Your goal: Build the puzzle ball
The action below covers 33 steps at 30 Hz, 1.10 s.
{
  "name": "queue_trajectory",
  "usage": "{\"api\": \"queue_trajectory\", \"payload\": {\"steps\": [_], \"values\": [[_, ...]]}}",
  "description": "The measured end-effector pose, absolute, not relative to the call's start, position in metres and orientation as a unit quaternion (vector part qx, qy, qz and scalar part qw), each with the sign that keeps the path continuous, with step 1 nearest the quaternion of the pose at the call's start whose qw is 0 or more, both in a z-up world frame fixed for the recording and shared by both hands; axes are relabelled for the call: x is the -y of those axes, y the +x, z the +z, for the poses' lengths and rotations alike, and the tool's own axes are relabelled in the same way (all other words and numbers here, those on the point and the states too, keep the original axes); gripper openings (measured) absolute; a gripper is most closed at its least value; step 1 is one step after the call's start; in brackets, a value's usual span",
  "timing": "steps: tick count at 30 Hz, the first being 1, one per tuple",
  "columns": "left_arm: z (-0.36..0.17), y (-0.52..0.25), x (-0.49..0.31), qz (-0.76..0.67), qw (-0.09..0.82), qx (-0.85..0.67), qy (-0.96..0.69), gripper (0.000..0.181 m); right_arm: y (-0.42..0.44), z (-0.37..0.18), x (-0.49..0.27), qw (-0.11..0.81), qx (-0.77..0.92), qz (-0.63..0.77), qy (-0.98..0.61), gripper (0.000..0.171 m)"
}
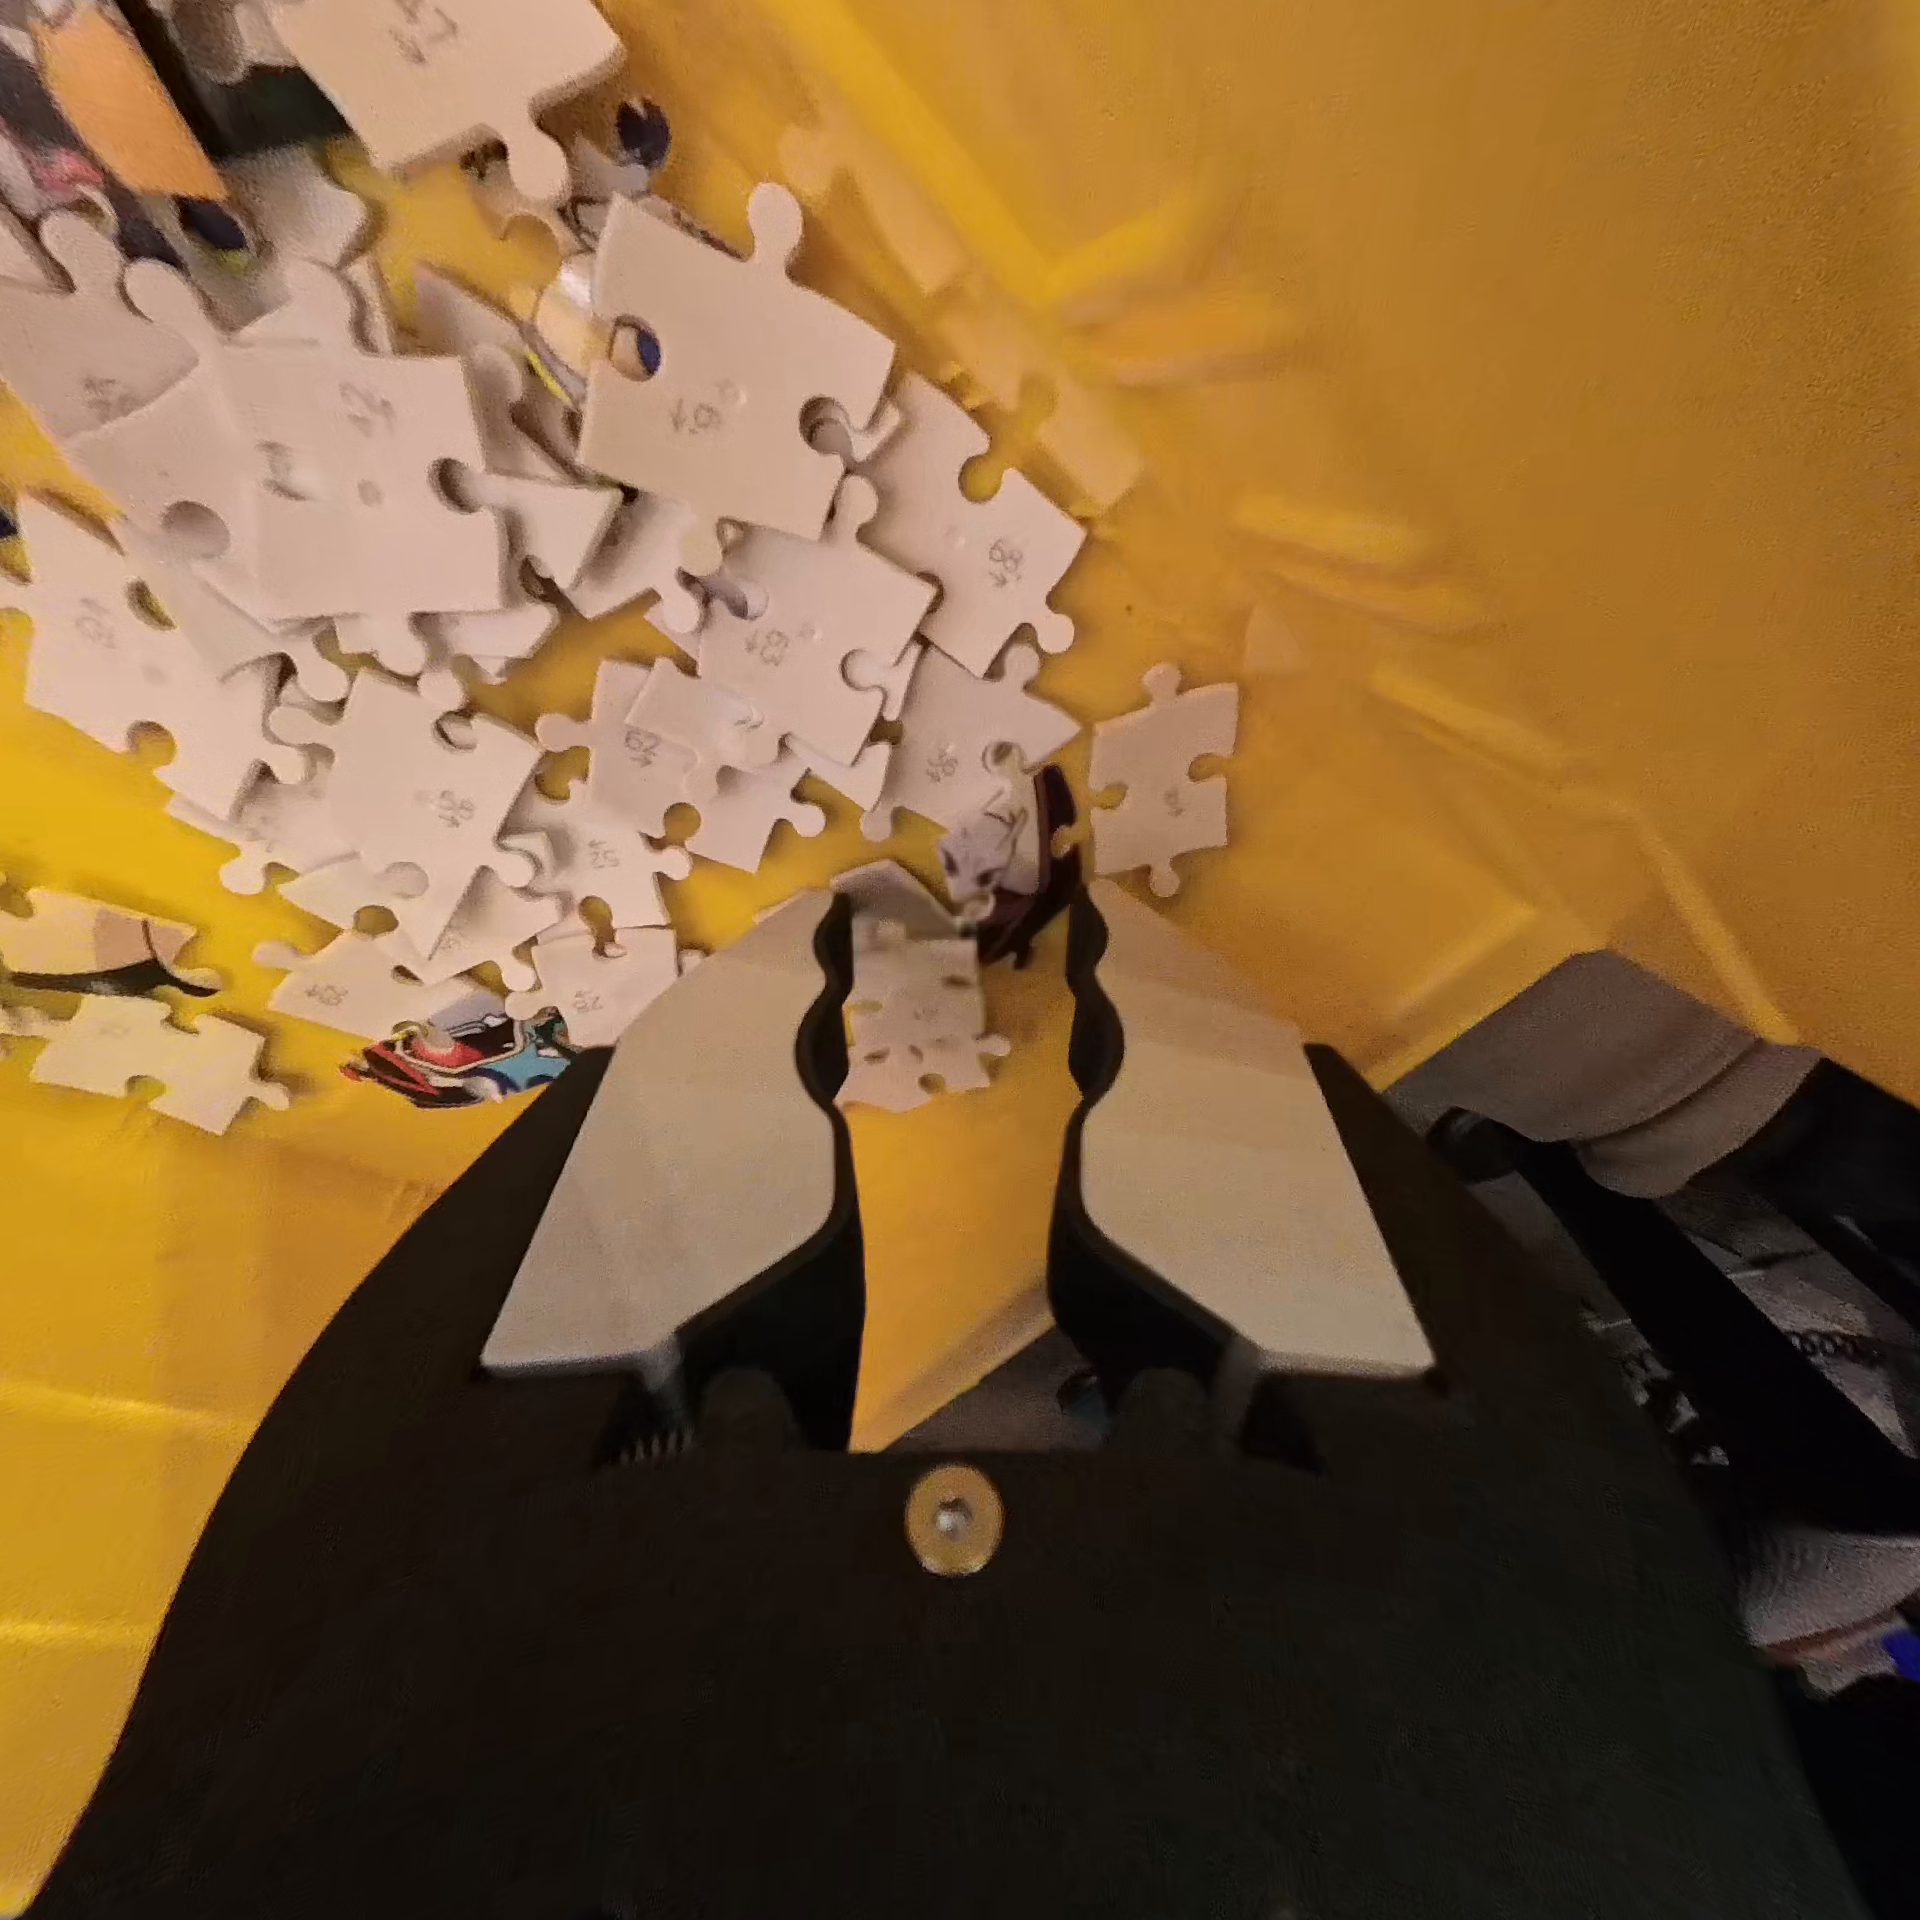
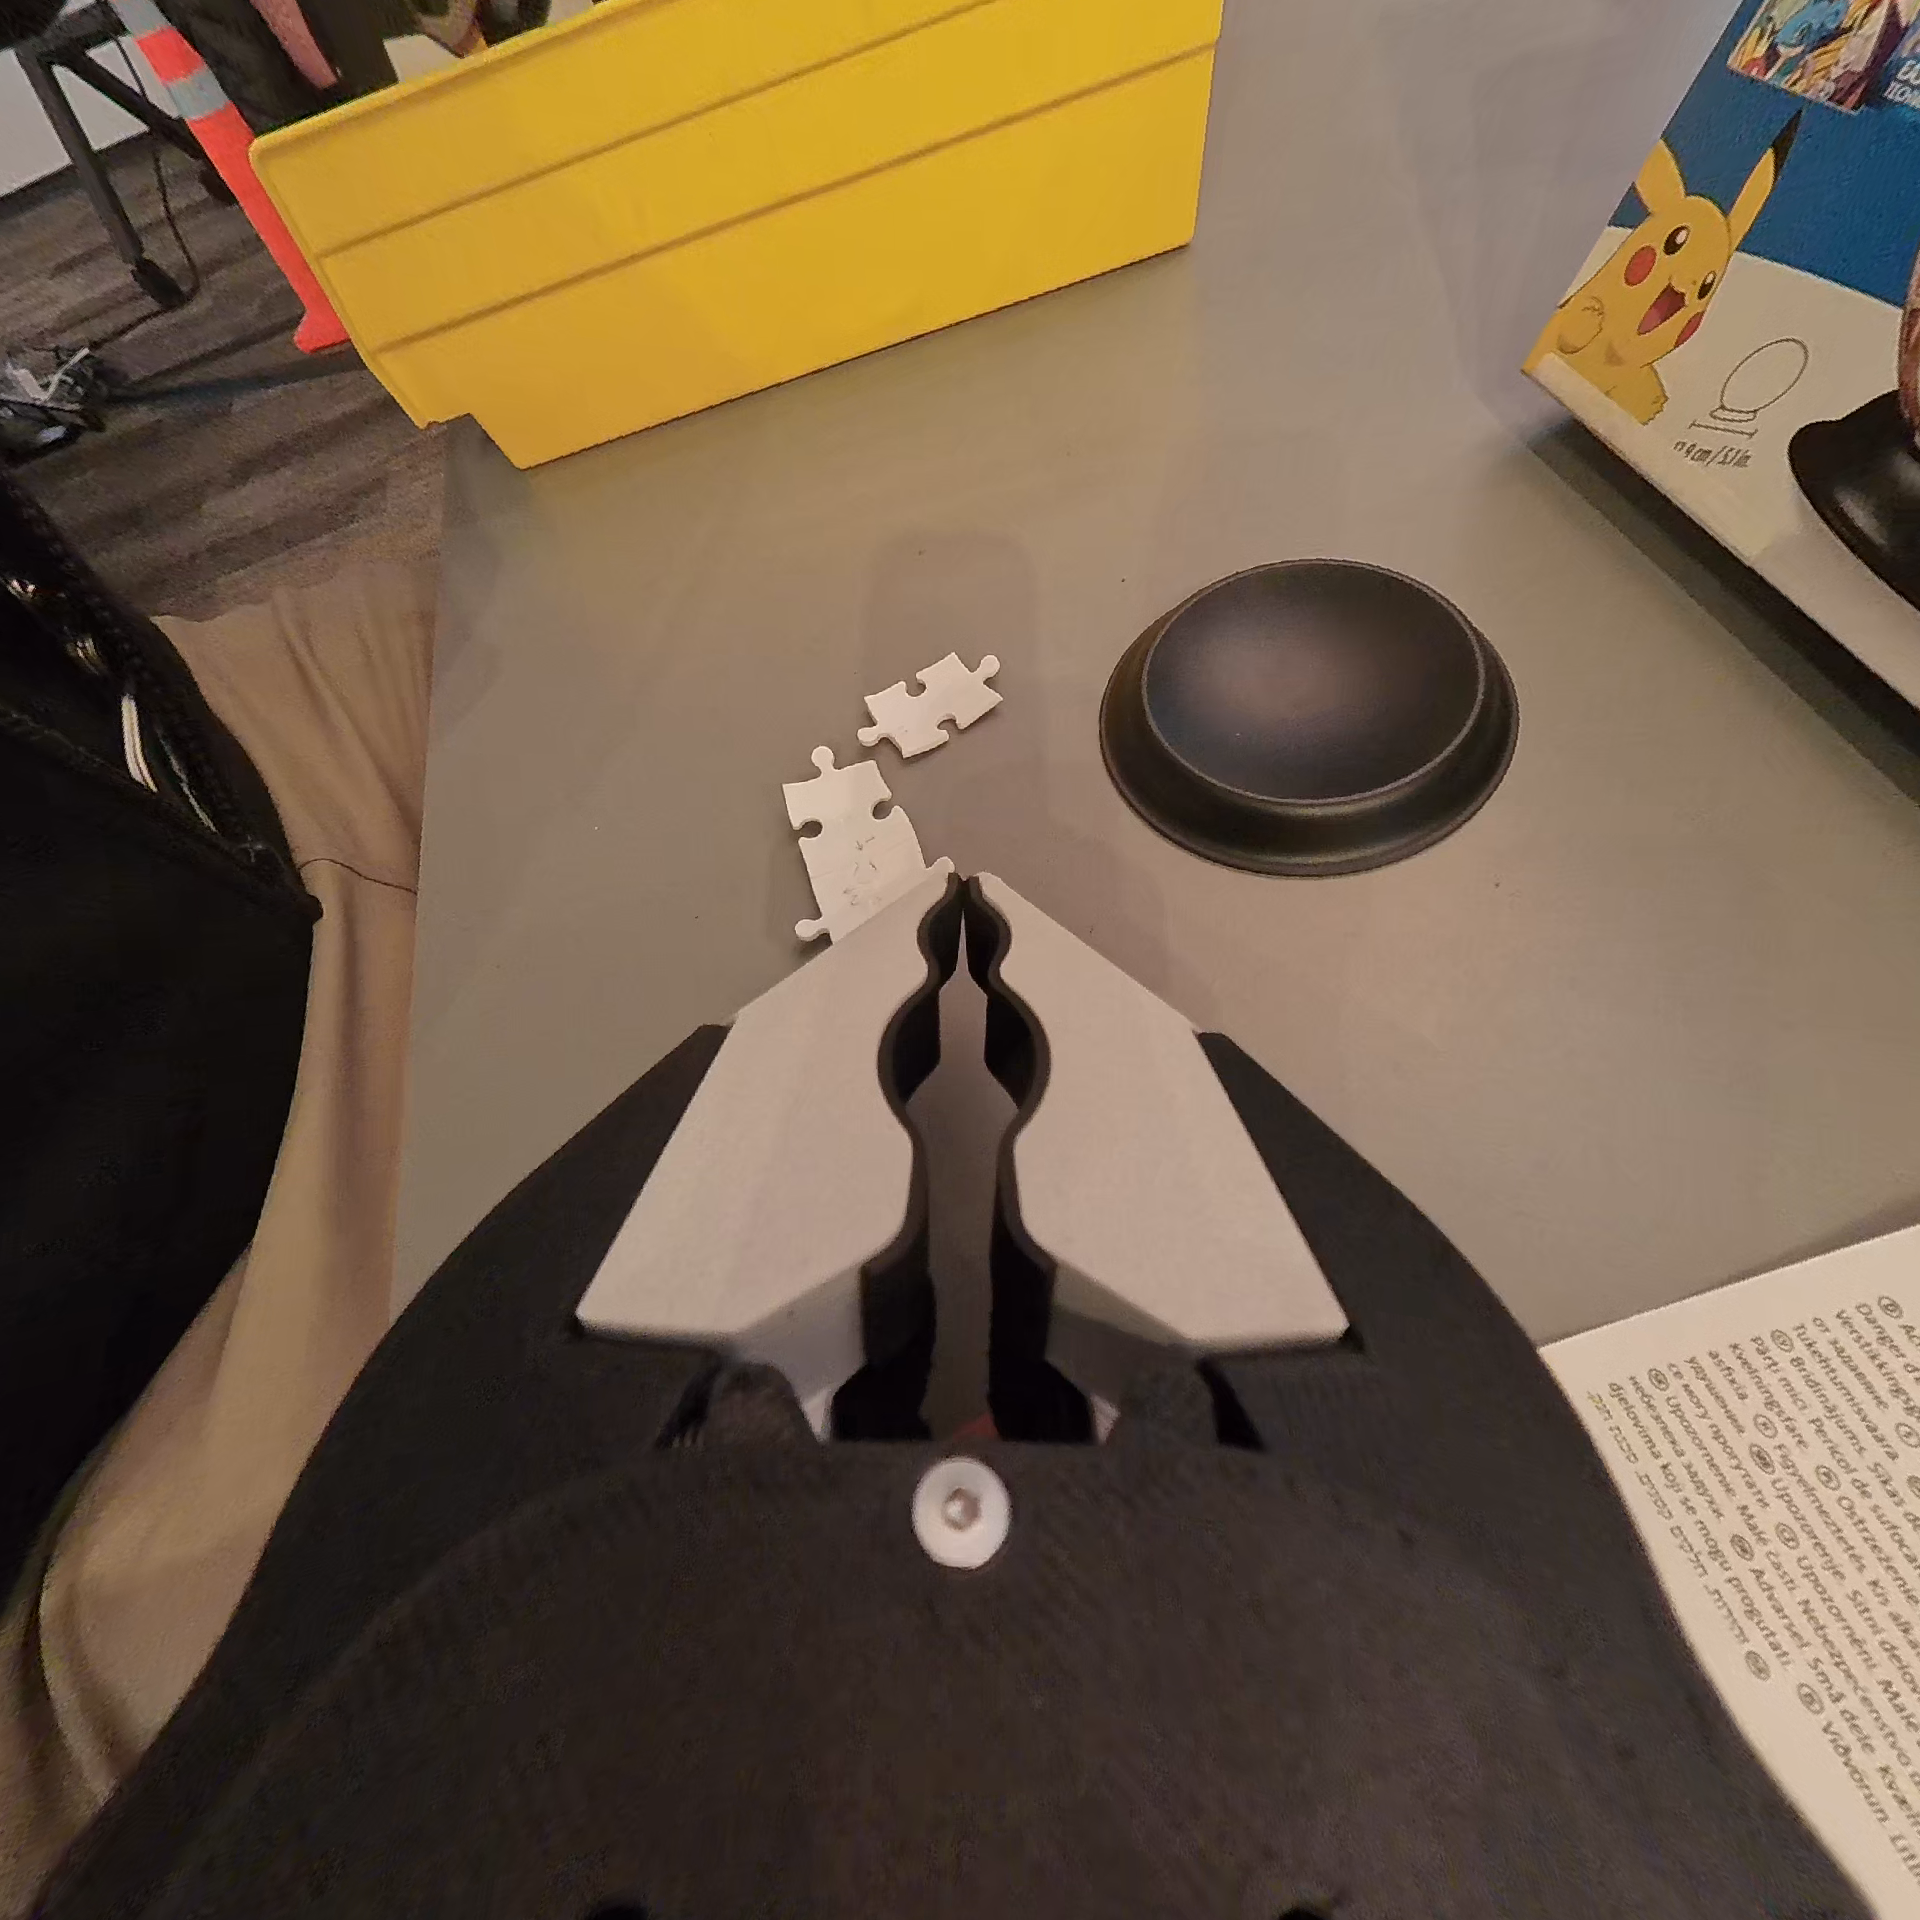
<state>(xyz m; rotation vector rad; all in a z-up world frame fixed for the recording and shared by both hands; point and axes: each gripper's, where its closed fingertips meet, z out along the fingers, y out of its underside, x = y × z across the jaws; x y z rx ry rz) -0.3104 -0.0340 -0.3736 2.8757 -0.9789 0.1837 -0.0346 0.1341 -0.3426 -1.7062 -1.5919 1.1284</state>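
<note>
The yellow bin (image 1: 1455, 416) corrals loose puzzle pieces (image 1: 727, 395); the left tool (image 1: 951, 925), released, brackets one for picking. On the counter (image 2: 1247, 1039), the black stand (image 2: 1309, 717) awaits the ball near joined pieces (image 2: 852, 842); the right tool (image 2: 961, 883) is clenched, empty.

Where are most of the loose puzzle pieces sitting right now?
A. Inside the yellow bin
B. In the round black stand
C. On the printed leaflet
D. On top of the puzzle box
A: the left wrist view looks down into the yellow bin, where a heap of puzzle pieces lies mostly white side up; only two small joined groups lie out on the grey table.
</note>
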Motion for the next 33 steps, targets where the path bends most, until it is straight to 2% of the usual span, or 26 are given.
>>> {"api": "queue_trajectory", "payload": {"steps": [3,8,13,23,26,29,33], "values": [[-0.374,-0.306,0.034,0.073,0.049,0.321,0.943,0.019,-0.035,-0.343,-0.134,0.271,0.591,0.419,-0.634,0.000],[-0.371,-0.305,0.033,0.057,0.040,0.333,0.940,0.016,-0.035,-0.342,-0.134,0.270,0.590,0.421,-0.633,0.000],[-0.357,-0.313,0.022,0.038,-0.003,0.314,0.949,0.002,-0.035,-0.342,-0.134,0.270,0.590,0.421,-0.634,0.000],[-0.338,-0.343,0.017,-0.036,-0.064,0.299,0.951,0.002,-0.035,-0.343,-0.135,0.270,0.590,0.420,-0.634,0.000],[-0.348,-0.350,0.023,-0.049,-0.045,0.294,0.953,0.002,-0.035,-0.343,-0.134,0.270,0.590,0.420,-0.634,0.000],[-0.358,-0.343,0.032,-0.027,-0.025,0.304,0.952,0.018,-0.035,-0.343,-0.134,0.271,0.591,0.419,-0.634,0.000],[-0.349,-0.337,0.029,0.008,-0.060,0.281,0.958,0.021,-0.035,-0.343,-0.134,0.271,0.590,0.420,-0.634,0.000]]}}
